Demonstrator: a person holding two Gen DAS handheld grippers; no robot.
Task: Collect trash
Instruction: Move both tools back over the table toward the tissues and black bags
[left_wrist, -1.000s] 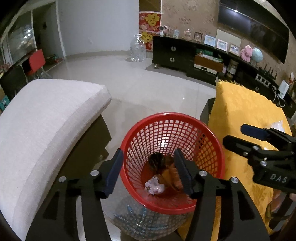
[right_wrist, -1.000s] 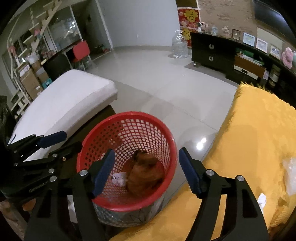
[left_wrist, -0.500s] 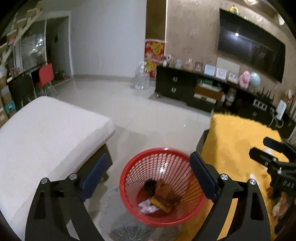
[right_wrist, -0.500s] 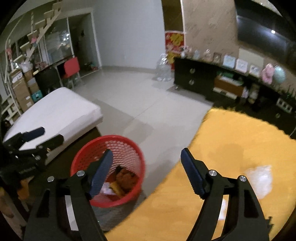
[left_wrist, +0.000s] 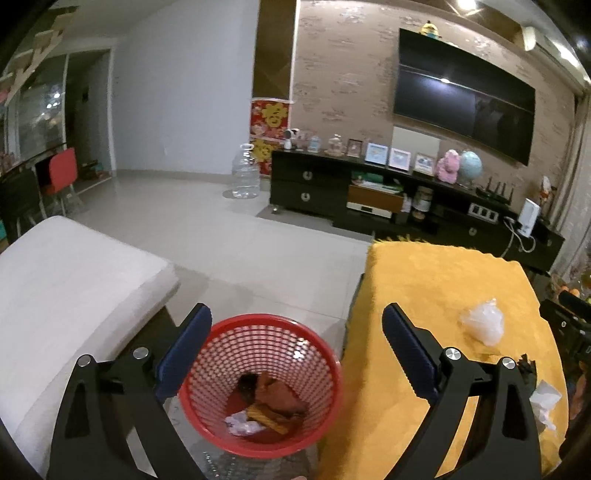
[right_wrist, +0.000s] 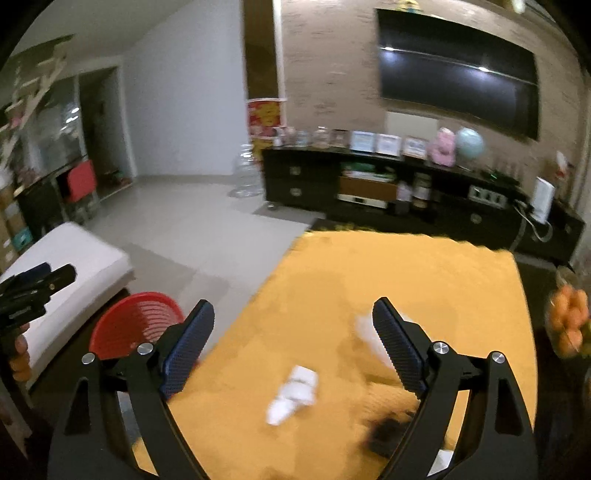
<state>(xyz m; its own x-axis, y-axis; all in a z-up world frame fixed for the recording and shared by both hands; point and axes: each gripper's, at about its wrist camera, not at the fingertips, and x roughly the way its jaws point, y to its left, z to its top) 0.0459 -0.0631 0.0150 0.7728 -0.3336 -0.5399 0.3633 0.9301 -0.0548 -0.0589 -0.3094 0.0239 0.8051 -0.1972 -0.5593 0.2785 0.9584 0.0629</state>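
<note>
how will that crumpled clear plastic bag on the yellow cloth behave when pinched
The plastic bag looks thin and crumpled, so it will probably collapse between the pads. It is likely very light and floppy. The glossy film may slip.

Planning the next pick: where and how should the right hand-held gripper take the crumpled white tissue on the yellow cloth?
Grip the crumpled white tissue across its narrow middle, coming from above. It lies loose and elongated on the yellow cloth, slanting from lower left to upper right, so jaws set across that slant would span it. The right hand-held gripper is open and nearly over it. The view is blurred, so its folds are unclear.
</note>
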